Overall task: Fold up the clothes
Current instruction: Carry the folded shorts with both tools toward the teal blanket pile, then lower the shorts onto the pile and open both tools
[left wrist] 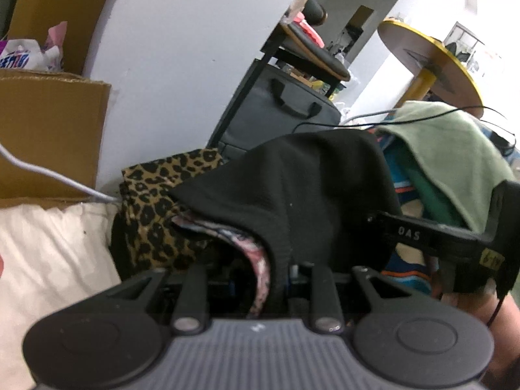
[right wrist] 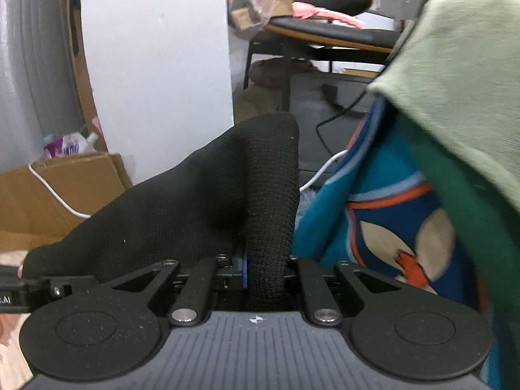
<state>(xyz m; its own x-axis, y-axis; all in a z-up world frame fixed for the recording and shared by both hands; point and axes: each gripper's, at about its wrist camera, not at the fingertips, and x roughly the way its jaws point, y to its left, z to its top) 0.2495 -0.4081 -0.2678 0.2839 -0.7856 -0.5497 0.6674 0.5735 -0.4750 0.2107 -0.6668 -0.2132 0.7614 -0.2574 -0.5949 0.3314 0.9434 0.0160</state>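
A black knit garment point(left wrist: 292, 188) hangs between both grippers. In the left wrist view it drapes over my left gripper point(left wrist: 273, 282), which is shut on its edge; a pink patterned lining point(left wrist: 256, 260) shows under the hem, and the fingertips are hidden by cloth. In the right wrist view my right gripper point(right wrist: 265, 276) is shut on a rolled fold of the same black garment point(right wrist: 201, 201). The right gripper's black body point(left wrist: 455, 237) shows at the right of the left wrist view, held by a hand point(left wrist: 481, 312).
A leopard-print cloth point(left wrist: 156, 214) and white fabric point(left wrist: 48, 253) lie at the left, with a cardboard box point(left wrist: 48, 130) behind. A pale green cloth point(right wrist: 461, 81) over a teal patterned one point(right wrist: 390, 227) stands close at the right. Behind them are a grey bag point(left wrist: 276, 113), a chair point(right wrist: 325, 29) and a yellow round table point(left wrist: 429, 55).
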